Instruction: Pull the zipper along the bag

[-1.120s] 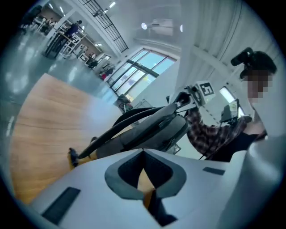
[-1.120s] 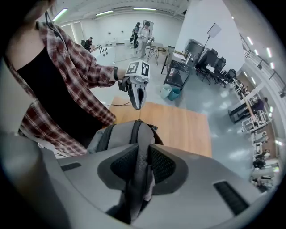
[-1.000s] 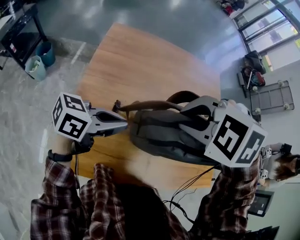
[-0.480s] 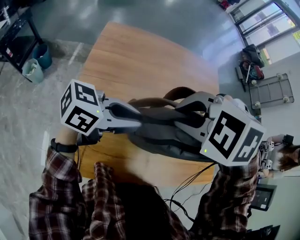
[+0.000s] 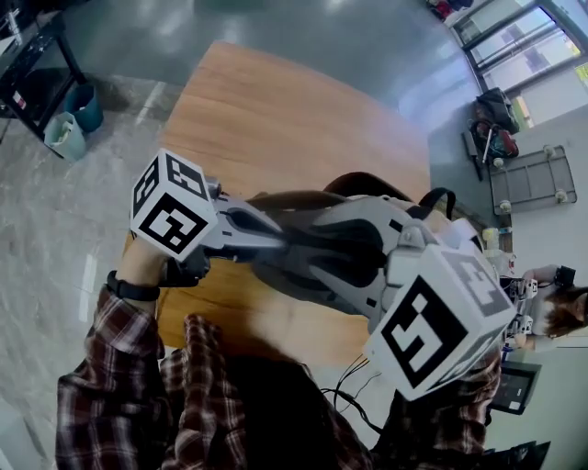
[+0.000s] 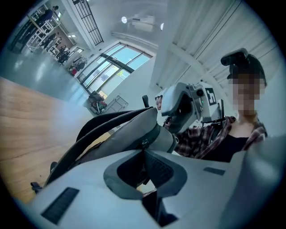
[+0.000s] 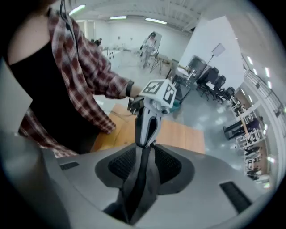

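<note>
Zipper tab (image 6: 144,143) is being clamped by closing left gripper (image 5: 278,242), bag (image 6: 129,131) pinched in opening right gripper (image 7: 144,154); steady pull needed next.

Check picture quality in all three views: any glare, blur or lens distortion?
Head view: fisheye curves the edges of the brown wooden table; pale sheen on the grey polished floor. Left gripper view: bright windows, dark round vignette, grey fabric bag soft up close. Right gripper view: ceiling strip lights glare, corners black.
</note>
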Tool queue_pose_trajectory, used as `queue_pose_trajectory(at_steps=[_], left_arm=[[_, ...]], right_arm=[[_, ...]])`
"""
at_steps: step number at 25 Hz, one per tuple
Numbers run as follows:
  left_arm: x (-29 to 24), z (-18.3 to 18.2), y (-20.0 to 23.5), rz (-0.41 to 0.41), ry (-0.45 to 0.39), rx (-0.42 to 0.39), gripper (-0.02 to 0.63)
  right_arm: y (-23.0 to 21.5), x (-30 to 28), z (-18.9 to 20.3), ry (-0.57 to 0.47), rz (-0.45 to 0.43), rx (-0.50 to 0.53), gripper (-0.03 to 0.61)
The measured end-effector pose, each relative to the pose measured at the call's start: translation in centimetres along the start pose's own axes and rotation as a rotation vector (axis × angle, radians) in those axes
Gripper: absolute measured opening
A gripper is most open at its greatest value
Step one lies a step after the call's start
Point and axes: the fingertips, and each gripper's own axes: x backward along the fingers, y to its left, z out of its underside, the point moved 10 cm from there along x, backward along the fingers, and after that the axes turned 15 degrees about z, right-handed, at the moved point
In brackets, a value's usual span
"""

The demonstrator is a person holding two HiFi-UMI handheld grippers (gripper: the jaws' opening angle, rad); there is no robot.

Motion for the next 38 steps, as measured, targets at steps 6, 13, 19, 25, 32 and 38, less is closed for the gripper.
queue_pose_trajectory(at_steps=[6,13,19,25,32,38], left_arm=[[0.1,0.5,0.3,0.033,-0.035,-0.005,0.015],[-1.9,0.7,0.0,0.058,-0.054,-0.015,0.014],[-2.2,0.3,-0.3,-0.005,-0.023,-0.021,0.015],[-1.1,0.8,-0.2,-0.046,0.007,0.01,0.015],[-0.4,2.8,1.7,-0.105,0.084,0.079,0.014],[-0.4,5.4,4.1,-0.147,0.101,0.157,0.014]], right_arm=[[1.5,-3.4,-0.5,0.239,0.045,0.173,0.13],[2.8,-4.3,0.7,0.326,0.004,0.317,0.049],[1.9,-3.0,1.5,0.244,-0.037,0.261,0.021],[1.2,-3.0,1.0,0.217,-0.048,0.232,0.018],[1.4,-3.2,1.0,0.214,-0.054,0.239,0.018],[1.5,-3.2,1.1,0.208,-0.06,0.238,0.018]])
